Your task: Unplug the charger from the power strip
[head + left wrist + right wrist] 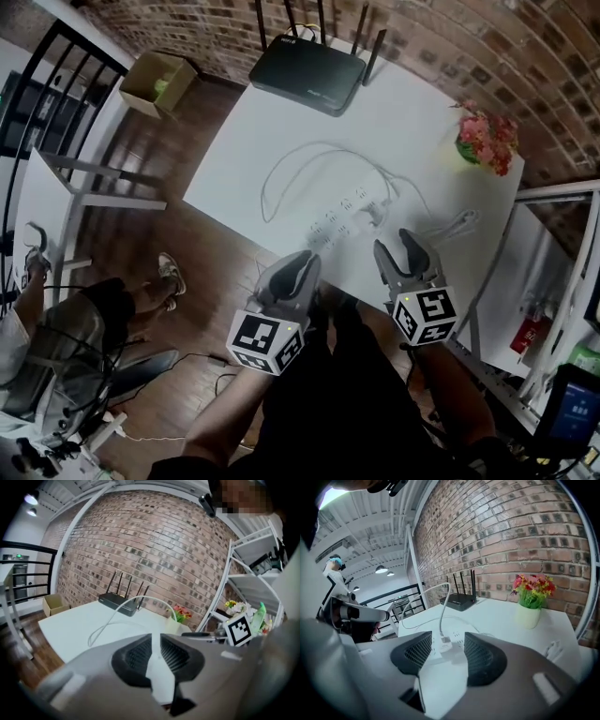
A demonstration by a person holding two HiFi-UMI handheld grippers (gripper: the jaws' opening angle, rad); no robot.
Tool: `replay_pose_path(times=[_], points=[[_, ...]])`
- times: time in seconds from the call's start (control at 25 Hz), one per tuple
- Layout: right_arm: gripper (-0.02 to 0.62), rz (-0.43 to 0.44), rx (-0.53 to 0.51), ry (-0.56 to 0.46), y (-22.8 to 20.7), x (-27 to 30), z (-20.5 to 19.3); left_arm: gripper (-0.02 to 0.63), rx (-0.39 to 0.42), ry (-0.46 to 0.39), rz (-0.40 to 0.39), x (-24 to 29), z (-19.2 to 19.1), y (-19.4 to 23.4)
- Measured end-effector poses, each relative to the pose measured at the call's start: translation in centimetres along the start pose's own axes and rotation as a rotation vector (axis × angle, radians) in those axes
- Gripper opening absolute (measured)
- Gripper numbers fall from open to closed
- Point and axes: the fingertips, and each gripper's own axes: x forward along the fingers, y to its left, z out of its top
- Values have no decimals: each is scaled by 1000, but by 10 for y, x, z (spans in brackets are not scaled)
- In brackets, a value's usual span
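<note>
Left gripper (pixel 302 262) fingers stand narrowly apart, right gripper (pixel 401 246) fingers wide, both empty. Just beyond, on the white tabletop (pixel 281 141), the charger (pixel 375 216) sits plugged into the power strip (pixel 337 223). Farther are a router (pixel 307 72) and a brick wall (pixel 469 47). Only head and left gripper views show the cardboard box (pixel 157 82).

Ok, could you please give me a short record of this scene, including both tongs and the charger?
surface: white table
power strip: white, lying near the table's near edge
charger: plugged into the power strip, not yet pulled
cable: white, looping across the table
router: black, at the far edge
flower pot: at the right edge
left tongs: narrowly apart, nothing between them
right tongs: wide apart, lined up with the charger, not touching it
</note>
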Motion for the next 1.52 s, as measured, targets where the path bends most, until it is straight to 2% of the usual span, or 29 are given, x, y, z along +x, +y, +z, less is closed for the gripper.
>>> replay_pose_path(times=[0.24,0.44,1.52], points=[[224,2,29,-25,-10,19,-5,57,-2,7,-2,21,-15,14],[225,28,14,-64,-3,24,2,57,-8,1,2,36,-20,23],[212,58,-36,-33,11,67,-19,61,-32,-3,-8,66,-41,33]])
